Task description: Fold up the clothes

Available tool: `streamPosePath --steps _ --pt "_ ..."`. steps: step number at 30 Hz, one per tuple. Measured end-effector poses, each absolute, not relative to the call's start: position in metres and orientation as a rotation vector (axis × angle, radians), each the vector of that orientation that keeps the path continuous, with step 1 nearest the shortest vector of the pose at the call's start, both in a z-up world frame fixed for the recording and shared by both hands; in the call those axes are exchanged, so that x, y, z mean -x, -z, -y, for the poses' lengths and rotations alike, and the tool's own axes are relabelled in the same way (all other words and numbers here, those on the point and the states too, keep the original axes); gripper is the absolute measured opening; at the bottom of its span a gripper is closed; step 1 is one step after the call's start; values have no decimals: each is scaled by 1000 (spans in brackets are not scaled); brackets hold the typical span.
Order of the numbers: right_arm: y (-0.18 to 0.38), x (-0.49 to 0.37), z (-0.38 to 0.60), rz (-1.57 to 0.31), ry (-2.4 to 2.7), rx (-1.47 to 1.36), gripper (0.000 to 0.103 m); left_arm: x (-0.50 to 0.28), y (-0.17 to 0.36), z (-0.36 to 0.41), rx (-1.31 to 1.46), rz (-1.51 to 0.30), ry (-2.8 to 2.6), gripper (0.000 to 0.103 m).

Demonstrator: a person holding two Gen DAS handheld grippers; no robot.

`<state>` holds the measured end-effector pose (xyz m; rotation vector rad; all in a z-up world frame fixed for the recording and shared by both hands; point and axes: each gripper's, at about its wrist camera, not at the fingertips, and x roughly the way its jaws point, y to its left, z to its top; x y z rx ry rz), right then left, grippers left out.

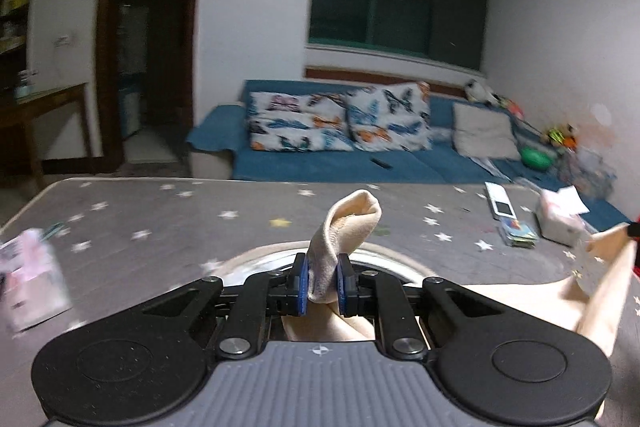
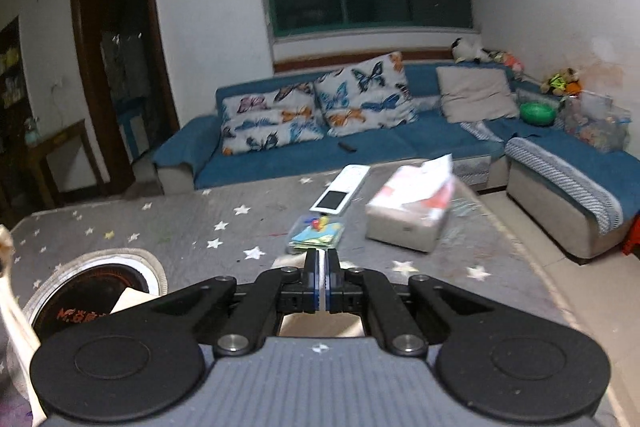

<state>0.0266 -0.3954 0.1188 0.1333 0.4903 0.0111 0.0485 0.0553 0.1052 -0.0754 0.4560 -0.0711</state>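
A bunched fold of the beige garment [image 1: 348, 223] sticks up between the blue pads of my left gripper [image 1: 323, 283], which is shut on it. From there the cloth runs right in a stretched band [image 1: 592, 291] to the frame edge. In the right wrist view my right gripper [image 2: 322, 287] is shut, with a thin pale strip of the garment pinched between its pads. More beige cloth [image 2: 320, 327] shows just under it, and a strip hangs at the left edge [image 2: 12, 311]. Both grippers are held above the table.
The table wears a grey star-print cloth [image 2: 200, 227] with a round inset hotplate [image 2: 92, 291]. A tissue box [image 2: 408, 219], a white handset [image 2: 340, 193] and a card pack [image 2: 316, 235] lie far right. A pink packet [image 1: 32, 283] lies left. A blue sofa [image 2: 360, 147] stands beyond.
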Motion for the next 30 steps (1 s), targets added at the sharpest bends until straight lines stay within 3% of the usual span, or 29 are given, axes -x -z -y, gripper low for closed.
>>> streamPosePath --steps 12,22,26,28,30 --pt "-123 78 458 -396 183 -218 2 33 -90 -114 180 -528 -85 14" --pt "-68 95 506 -547 340 -281 1 40 -54 -123 163 -664 -157 15" --pt "-55 94 509 -600 345 -267 2 42 -50 -123 132 -705 -170 19" --pt "-57 95 501 -607 305 -248 5 47 -52 -122 106 -705 -180 38" --pt "-59 96 492 -614 262 -227 6 53 -56 -121 91 -696 -180 40"
